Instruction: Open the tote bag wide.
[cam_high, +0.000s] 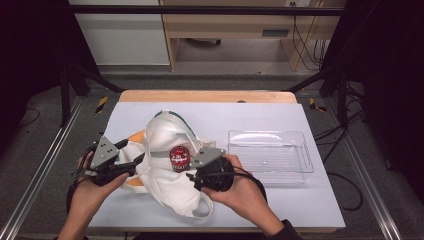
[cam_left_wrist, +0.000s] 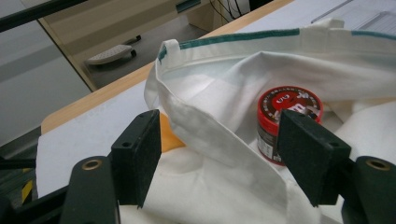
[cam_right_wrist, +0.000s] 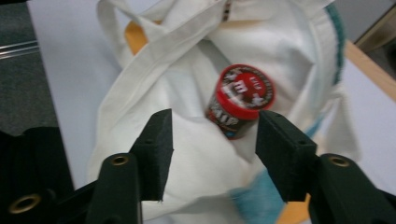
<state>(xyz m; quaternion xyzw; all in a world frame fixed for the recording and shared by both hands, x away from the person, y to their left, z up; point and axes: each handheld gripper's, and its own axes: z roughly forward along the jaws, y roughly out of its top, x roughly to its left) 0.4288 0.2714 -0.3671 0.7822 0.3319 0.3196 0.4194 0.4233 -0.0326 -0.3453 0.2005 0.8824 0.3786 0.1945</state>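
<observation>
Both claws stand spread and hold nothing: left claw (cam_high: 131, 167), right claw (cam_high: 192, 176). They flank the white tote bag (cam_high: 167, 150) near the tabletop's (cam_high: 310, 200) front edge, probably to reach the red-lidded jar (cam_high: 179, 158) lying on it.

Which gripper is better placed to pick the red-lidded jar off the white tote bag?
Probably the right gripper: the red-lidded jar lies just beyond its open jaws, unobstructed. The left gripper has a strap of the white tote bag lying between it and the jar.
</observation>
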